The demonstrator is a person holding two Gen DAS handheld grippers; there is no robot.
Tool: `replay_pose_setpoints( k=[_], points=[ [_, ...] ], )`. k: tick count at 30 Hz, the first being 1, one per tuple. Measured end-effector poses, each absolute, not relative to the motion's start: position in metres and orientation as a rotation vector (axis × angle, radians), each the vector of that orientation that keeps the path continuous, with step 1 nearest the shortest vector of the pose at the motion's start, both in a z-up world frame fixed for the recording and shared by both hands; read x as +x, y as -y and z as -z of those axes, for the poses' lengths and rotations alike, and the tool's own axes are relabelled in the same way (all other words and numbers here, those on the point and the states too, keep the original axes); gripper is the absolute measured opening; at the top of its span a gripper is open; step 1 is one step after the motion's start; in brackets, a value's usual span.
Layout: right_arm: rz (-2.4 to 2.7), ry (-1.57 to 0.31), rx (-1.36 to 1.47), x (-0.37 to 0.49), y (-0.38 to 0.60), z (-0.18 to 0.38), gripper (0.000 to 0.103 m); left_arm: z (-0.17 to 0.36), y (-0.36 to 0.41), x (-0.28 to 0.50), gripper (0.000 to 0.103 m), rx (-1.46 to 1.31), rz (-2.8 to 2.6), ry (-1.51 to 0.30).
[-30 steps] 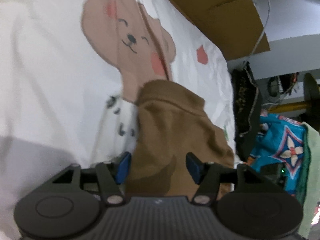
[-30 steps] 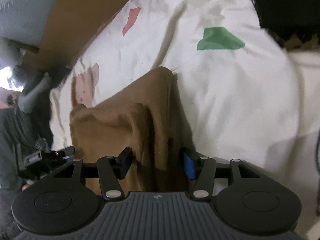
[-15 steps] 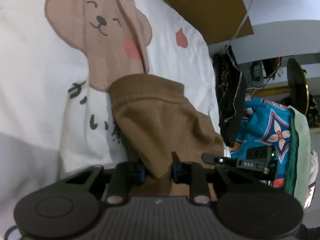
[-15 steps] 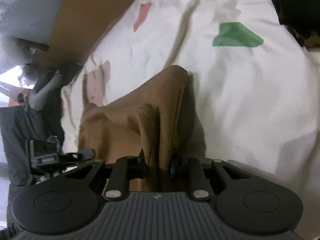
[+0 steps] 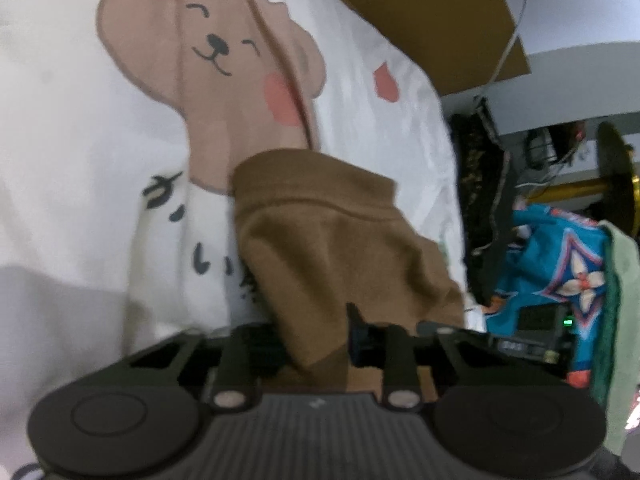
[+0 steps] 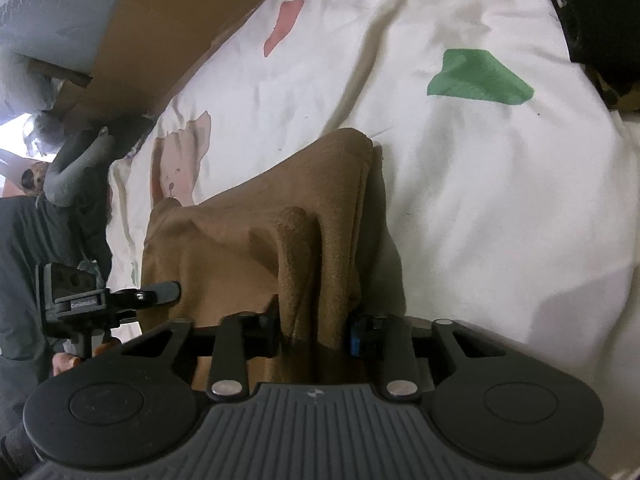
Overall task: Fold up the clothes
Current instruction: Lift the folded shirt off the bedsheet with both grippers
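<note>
- Bedsheet (image 5: 80, 152), white with a bear print (image 5: 224, 60), covers a bed that serves as the folding surface; cardboard (image 5: 440, 12) stands along its far edge and a bright blue patterned cloth (image 5: 560, 264) lies off to the right of the left wrist view.
- Brown garment (image 5: 336, 248) lies on the sheet just below the bear print, its banded hem on the far side, the near edge drawn up toward both cameras.
- Left gripper (image 5: 316, 340) is clenched on the garment's near edge. Cloth fills the gap between the jaws. Likely reason: pinning one corner so the edge can be lifted evenly.
- Right gripper (image 6: 316, 332) has a bunched ridge of the same brown garment (image 6: 260, 240) between its jaws, which are easing apart a touch, though the pads press on the fabric. The cloth rises in pleats toward it, so that corner looks lifted off the sheet.
- From the right wrist view the left gripper (image 6: 160, 290) shows at the garment's other side; the two hold opposite ends of one edge, a hold that suits carrying it over for a fold.
- Versus a second ago: both sets of jaws stood wide with the cloth loose between them; now both are pinched in. Garment sits in much the same place on the sheet.
</note>
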State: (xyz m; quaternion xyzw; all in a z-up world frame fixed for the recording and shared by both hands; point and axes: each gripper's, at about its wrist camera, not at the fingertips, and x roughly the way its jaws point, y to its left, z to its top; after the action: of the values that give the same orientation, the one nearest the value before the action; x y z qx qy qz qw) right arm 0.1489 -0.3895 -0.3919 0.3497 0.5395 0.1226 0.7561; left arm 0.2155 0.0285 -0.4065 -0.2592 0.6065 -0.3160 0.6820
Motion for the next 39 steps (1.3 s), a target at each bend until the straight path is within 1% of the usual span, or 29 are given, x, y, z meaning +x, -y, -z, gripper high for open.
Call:
replay_pose_setpoints(
  k=[2, 8, 12, 13, 14, 21, 22, 23, 32, 39],
  points=[
    [-0.256, -1.177, 0.728, 0.148, 0.386, 0.387, 0.021, 0.404, -0.029, 0.214, 0.02, -0.568, 0.683, -1.361],
    [-0.198, -1.188, 0.591, 0.152, 0.367, 0.375, 0.021, 0.392, -0.015, 0.21, 0.019, -0.451, 0.617, -1.356],
    [-0.178, -1.199, 0.538, 0.155, 0.36, 0.375, 0.022, 0.392, -0.008, 0.212, 0.02, -0.414, 0.586, -1.37],
    [-0.175, -1.203, 0.535, 0.156, 0.359, 0.375, 0.024, 0.392, -0.007, 0.212, 0.021, -0.41, 0.579, -1.375],
    [-0.169, -1.208, 0.536, 0.156, 0.36, 0.375, 0.028, 0.392, -0.006, 0.213, 0.021, -0.407, 0.572, -1.381],
    [-0.165, -1.212, 0.538, 0.155, 0.36, 0.375, 0.028, 0.384, 0.01, 0.21, 0.02, -0.324, 0.525, -1.38],
    [-0.163, -1.211, 0.531, 0.155, 0.359, 0.374, 0.027, 0.382, 0.013, 0.209, 0.02, -0.304, 0.517, -1.38],
    [-0.163, -1.209, 0.529, 0.155, 0.358, 0.373, 0.022, 0.381, 0.014, 0.209, 0.019, -0.287, 0.507, -1.385],
    [-0.108, -1.178, 0.449, 0.152, 0.34, 0.365, 0.016, 0.363, 0.032, 0.2, 0.016, -0.138, 0.415, -1.388],
    [-0.081, -1.154, 0.378, 0.147, 0.325, 0.339, 0.014, 0.339, 0.035, 0.186, 0.015, -0.134, 0.358, -1.373]
  ],
)
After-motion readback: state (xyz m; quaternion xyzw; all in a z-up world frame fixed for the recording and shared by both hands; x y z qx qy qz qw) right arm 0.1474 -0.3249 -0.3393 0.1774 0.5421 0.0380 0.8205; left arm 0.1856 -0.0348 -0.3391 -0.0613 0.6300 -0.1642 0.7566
